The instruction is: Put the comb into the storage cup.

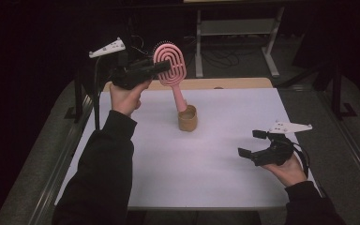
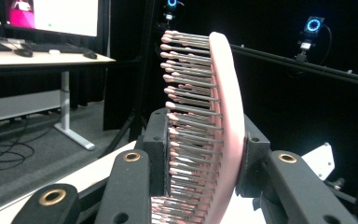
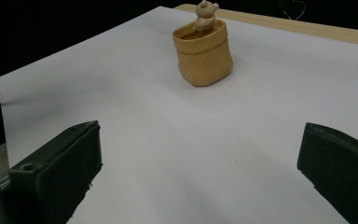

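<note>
Hands go slow here. Our right gripper (image 1: 249,143) waits wide apart near the table's (image 1: 215,178) four o'clock corner. Farther off, the cup (image 1: 187,118) stands mid-table, and our left gripper (image 1: 161,67) squeezes the pink brush (image 1: 169,63) at eleven o'clock, so we lower it straight.

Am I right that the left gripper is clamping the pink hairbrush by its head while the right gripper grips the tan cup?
Not quite: the right gripper holds nothing; the high view shows its fingers spread, well clear of the tan cup. The left gripper does clamp the pink hairbrush.

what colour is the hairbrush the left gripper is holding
Pink, bristles included. The hairbrush shows best in the high view.
</note>
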`<state>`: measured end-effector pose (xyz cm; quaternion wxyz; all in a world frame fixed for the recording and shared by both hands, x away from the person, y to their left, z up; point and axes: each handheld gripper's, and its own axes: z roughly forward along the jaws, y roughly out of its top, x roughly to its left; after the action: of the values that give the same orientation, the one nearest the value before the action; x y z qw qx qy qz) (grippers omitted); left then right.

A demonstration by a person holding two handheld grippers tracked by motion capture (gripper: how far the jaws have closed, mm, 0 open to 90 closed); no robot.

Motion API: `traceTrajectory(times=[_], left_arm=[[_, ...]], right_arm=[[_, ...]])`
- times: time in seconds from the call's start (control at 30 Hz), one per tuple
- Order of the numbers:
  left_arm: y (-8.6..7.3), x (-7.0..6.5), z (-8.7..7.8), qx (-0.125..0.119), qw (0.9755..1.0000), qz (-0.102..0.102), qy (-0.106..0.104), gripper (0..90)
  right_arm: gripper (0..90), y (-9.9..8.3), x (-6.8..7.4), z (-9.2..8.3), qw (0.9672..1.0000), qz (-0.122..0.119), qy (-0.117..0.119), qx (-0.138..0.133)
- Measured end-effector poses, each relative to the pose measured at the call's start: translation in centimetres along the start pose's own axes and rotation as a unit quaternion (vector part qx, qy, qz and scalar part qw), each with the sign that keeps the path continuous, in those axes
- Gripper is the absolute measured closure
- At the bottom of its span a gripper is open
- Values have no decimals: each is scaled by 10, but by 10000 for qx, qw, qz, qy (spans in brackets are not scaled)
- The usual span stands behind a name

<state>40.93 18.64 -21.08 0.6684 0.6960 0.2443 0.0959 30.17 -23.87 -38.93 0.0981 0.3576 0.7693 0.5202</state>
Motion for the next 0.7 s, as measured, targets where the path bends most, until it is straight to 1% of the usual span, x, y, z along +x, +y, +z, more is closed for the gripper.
traceTrajectory(times=[0.17,0.3,0.43,0.53,0.7], left_arm=[[6,2,4,-31,10000,63,23,642],[7,4,7,-29,10000,81,41,642],[4,13,14,-58,9999,22,116,642],[0,19,19,8,9998,36,181,642],[-9,25,28,70,9998,21,202,642]], right_arm=[[0,-8,-2,-4,10000,23,-57,-18],[0,-13,-3,-7,9999,36,-96,-50],[0,-22,-4,-10,9999,4,-136,-62],[0,-27,-4,-13,9998,8,-161,-93],[0,-33,-7,-20,9995,-4,-240,-190]])
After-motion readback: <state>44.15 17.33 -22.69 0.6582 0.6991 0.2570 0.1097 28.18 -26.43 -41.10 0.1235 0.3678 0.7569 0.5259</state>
